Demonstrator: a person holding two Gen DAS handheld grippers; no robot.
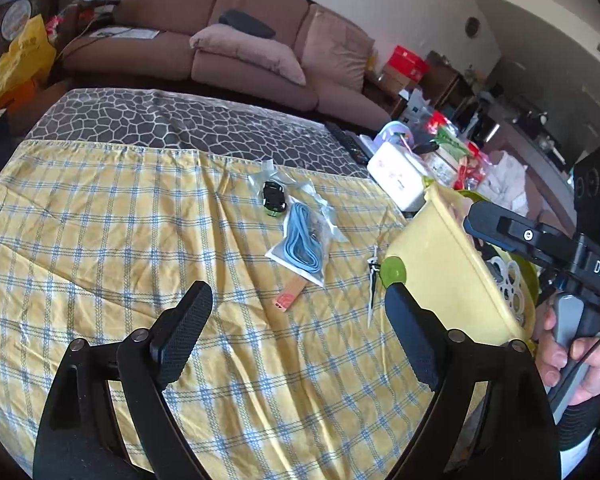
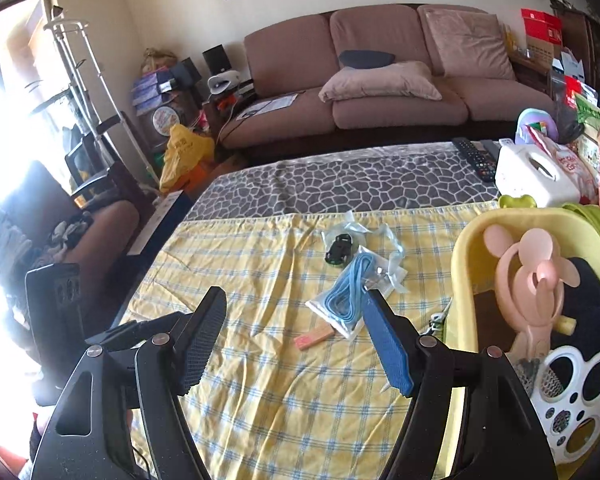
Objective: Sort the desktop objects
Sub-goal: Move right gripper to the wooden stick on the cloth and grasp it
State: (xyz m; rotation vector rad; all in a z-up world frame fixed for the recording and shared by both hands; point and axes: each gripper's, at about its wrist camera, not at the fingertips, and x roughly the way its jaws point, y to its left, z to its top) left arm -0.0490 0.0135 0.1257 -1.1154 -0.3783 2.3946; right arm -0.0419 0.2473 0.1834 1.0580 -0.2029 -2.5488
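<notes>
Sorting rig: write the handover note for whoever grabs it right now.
Left hand-held gripper: open, empty, above the checked cloth.
Right hand-held gripper: open, empty.
In the yellow bin: pink fan, white perforated piece.
Left on the cloth: bagged blue cable, small black item in a bag, pink-tipped wooden stick, white tie beside the bin.

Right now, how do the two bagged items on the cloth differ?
The cable bag holds a coiled light-blue cable; the clip bag holds a small black part. The cable bag is larger and lies nearer the grippers; the clip bag lies farther back. Both are clear plastic, lying flat on the checked cloth, outside the yellow bin.
</notes>
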